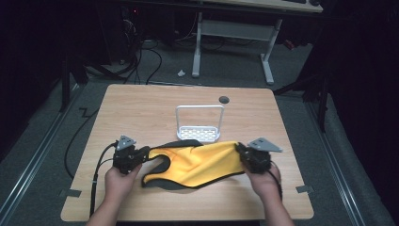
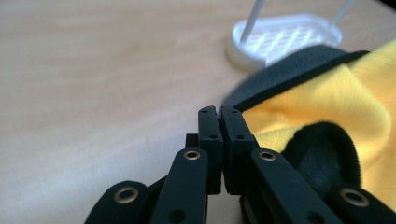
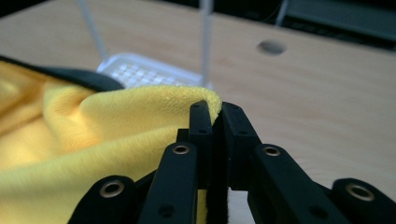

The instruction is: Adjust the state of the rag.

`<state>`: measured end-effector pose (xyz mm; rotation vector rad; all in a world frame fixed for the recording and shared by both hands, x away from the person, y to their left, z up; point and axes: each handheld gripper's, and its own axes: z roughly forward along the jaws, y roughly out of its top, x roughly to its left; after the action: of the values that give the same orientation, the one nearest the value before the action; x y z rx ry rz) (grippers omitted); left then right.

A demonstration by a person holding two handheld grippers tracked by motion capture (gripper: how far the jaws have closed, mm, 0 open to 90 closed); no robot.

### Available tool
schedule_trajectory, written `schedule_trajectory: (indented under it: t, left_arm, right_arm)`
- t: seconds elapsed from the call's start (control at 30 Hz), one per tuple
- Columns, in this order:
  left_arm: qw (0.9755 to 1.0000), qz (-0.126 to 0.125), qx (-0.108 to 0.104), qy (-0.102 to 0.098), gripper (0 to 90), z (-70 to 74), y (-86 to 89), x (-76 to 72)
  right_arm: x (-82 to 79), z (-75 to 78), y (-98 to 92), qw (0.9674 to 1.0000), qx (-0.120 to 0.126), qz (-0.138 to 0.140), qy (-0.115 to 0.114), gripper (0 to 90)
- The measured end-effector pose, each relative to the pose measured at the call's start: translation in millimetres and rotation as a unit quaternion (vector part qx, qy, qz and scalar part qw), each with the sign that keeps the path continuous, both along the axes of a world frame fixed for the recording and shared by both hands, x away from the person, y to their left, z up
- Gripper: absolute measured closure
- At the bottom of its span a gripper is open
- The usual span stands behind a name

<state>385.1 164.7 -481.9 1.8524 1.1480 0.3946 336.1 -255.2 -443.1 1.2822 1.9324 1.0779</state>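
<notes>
A yellow cloth (image 1: pixel 202 162) with a dark border and dark lining hangs stretched between my two grippers over the front part of the wooden table (image 1: pixel 141 108). My left gripper (image 1: pixel 147 151) holds its left end. In the left gripper view the jaws (image 2: pixel 219 112) are pressed together at the cloth's dark trim (image 2: pixel 289 70). My right gripper (image 1: pixel 239 149) holds the right end. In the right gripper view the jaws (image 3: pixel 212 109) pinch a yellow corner of the cloth (image 3: pixel 93 121).
A small white perforated rack (image 1: pixel 198 134) with a tall wire handle stands just behind the cloth, also close by in both gripper views (image 2: pixel 289 37) (image 3: pixel 140 70). A round cable hole (image 1: pixel 224 99) sits near the table's far edge. A white desk frame (image 1: pixel 268 52) and cables lie on the floor beyond.
</notes>
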Motion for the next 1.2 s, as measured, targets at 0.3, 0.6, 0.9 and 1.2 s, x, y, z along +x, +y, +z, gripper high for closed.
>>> schedule_trajectory:
  t: [0.3,0.6,0.9,1.2]
  left_arm:
    - [0.9990,0.009,0.019,0.039,85.3,-5.1,-5.6,24.7]
    - [0.9998,0.011,0.015,0.012,68.5,-0.6,-5.8,8.3]
    - [0.9992,-0.039,0.001,0.013,64.7,-9.3,-34.1,-26.9]
    - [0.9923,-0.116,0.019,0.040,61.9,-30.7,-90.7,-71.7]
  right_arm:
    - [-40.4,9.7,-48.4,0.9990,-0.008,-0.042,-0.013,81.4]
    - [-40.6,-35.0,-51.4,0.9979,-0.008,-0.054,0.034,68.4]
    - [-40.6,-30.1,-41.2,0.9986,-0.018,-0.044,0.024,61.3]
    - [-43.1,-29.9,-41.7,0.9986,-0.022,-0.042,0.024,61.0]
